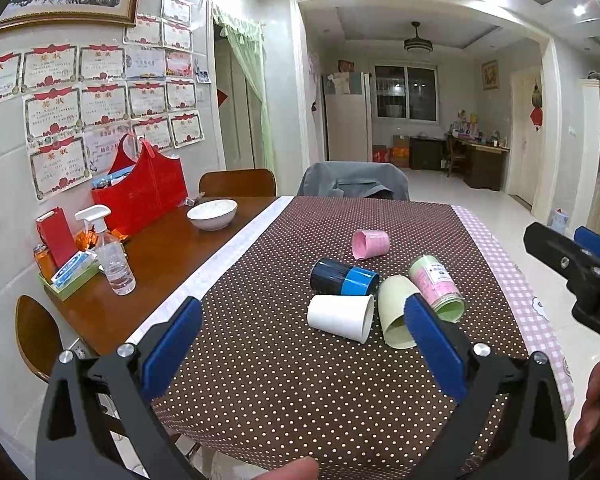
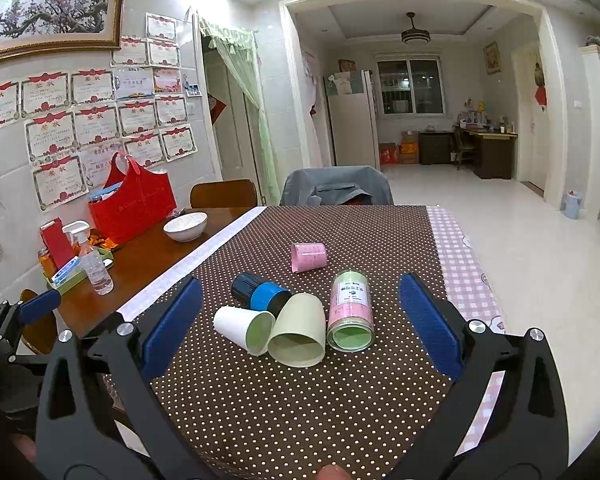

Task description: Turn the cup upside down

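Observation:
Several cups lie on their sides on a brown dotted tablecloth [image 1: 260, 360]: a white cup [image 1: 340, 317] [image 2: 242, 328], a pale green cup [image 1: 396, 312] [image 2: 298, 330], a black and blue cup [image 1: 342, 277] [image 2: 260, 294], a pink and green labelled cup [image 1: 438, 286] [image 2: 350, 312], and a small pink cup [image 1: 370, 243] [image 2: 309, 256] farther back. My left gripper [image 1: 302, 320] is open and empty, above the near part of the cloth. My right gripper [image 2: 300, 308] is open and empty, in front of the cups; it also shows at the right edge of the left wrist view [image 1: 572, 268].
On the bare wooden table to the left stand a white bowl [image 1: 212, 213], a spray bottle [image 1: 112, 256], a red bag [image 1: 140, 196] and a small tray of items [image 1: 70, 276]. Chairs stand at the far edge. The table's right edge has a pink checked cloth [image 1: 512, 280].

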A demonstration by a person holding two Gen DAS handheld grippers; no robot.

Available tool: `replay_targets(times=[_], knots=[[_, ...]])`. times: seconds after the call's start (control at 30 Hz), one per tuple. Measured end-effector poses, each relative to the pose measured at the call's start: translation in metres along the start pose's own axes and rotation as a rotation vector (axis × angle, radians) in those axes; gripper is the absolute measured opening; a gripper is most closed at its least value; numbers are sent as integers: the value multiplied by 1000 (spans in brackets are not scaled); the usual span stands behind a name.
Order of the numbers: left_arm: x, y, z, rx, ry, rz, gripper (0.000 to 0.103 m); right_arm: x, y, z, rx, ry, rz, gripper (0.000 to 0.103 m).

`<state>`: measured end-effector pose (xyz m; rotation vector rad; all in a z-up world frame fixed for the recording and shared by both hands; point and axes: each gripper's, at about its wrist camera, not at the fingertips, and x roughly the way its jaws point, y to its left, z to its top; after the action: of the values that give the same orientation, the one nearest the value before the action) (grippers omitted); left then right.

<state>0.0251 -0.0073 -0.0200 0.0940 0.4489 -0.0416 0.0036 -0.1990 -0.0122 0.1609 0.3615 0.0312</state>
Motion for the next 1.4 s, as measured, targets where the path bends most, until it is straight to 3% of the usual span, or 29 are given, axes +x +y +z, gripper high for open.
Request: replay_targets(times=[0.27, 0.57, 0.87, 1.13, 1.4], knots=[[18, 5, -4, 0, 36, 27, 99, 32, -13, -4, 1, 75, 0, 97], [66, 9, -13, 7, 131, 65, 99, 89, -36, -6, -16, 208, -20, 97], [115, 8, -8, 11, 223, 57, 99, 151, -46, -11, 16, 390, 19, 97], [150, 10, -3, -13, 289, 34, 99, 222, -64, -21, 58, 579, -9, 97], [183, 12, 3, -24, 327, 28, 99, 271, -73, -22, 58, 708, -34, 97]])
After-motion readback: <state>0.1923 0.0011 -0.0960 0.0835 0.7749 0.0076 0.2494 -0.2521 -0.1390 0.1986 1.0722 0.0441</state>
